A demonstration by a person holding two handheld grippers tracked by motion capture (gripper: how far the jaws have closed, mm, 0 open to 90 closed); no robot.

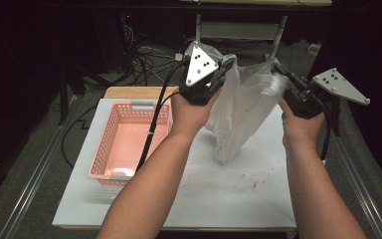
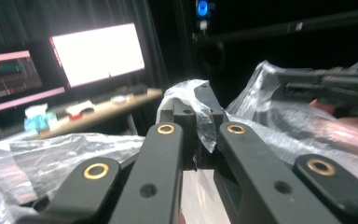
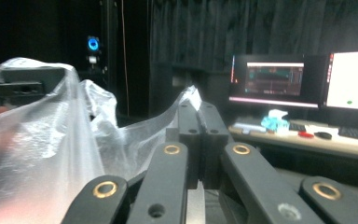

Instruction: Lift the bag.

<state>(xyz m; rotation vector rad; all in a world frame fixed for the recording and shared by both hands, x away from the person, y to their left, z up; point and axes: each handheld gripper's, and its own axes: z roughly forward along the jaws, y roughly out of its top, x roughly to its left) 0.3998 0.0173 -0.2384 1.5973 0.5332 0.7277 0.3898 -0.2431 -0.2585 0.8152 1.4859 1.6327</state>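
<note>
1. Bag: a clear plastic bag hangs in the upper middle of the high view, held up between the two tongs, its lower end just above or on the white worktop; which, I cannot tell.
2. Basket: a pink slotted basket sits at the left of the worktop, left of the bag and apart from it.
3. Left tongs: up in the upper middle of the high view, clenched on the bag's left top edge. In the left gripper view, film is bunched between the closed jaws at centre frame.
4. Right tongs: at the upper right of the high view, clenched on the bag's right top edge. In the right gripper view, the film runs leftward from the closed jaws.
</note>
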